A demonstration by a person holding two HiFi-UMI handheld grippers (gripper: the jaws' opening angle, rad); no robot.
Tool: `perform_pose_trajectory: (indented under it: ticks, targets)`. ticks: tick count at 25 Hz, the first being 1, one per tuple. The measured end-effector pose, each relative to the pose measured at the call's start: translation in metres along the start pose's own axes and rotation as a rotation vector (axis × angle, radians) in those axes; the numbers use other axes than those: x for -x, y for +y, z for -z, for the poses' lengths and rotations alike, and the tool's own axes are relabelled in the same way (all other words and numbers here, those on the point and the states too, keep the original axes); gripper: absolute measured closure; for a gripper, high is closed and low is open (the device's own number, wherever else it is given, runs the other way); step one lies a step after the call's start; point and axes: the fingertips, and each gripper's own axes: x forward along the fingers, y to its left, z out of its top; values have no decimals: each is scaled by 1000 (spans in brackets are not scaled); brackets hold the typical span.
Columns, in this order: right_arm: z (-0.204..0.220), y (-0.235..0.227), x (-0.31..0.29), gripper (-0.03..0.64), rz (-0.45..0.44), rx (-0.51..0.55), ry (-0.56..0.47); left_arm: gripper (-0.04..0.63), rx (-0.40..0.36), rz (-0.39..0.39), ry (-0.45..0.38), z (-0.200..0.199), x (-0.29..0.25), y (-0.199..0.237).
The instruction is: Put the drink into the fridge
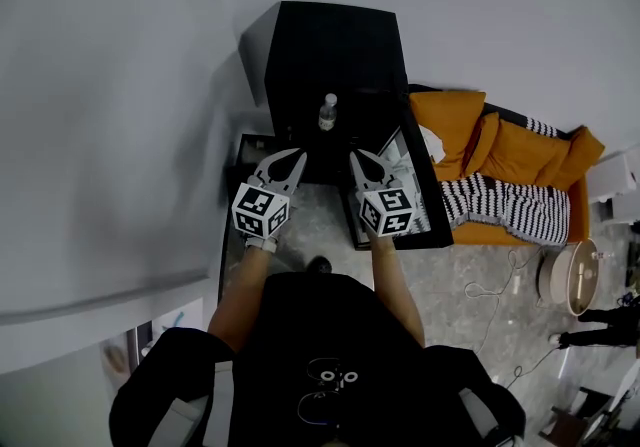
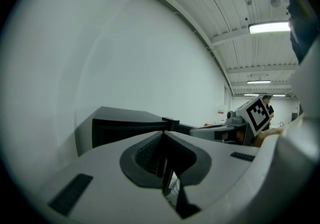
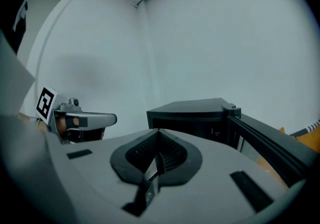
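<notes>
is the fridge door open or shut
Open. The fridge door stands swung out from the black fridge, its inner shelves showing in the head view.

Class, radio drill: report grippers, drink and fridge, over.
Left gripper shut, empty. Right gripper shut, empty. Bottle upright at the fridge opening, neither gripper on it. Fridge door open, path clear.

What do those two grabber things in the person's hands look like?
Both are light grey, with two pointed jaws lined with dark ribbed pads. The left gripper and the right gripper each carry a white cube with black square markers. The person wears a black top.
</notes>
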Motion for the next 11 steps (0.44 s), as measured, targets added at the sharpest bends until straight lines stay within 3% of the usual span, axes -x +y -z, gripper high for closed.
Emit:
perform_pose_trajectory:
  ticks: [11]
  targets:
    - [-2, -3, -6, 609, -9, 3, -2, 588, 9, 18, 8, 1, -10, -3]
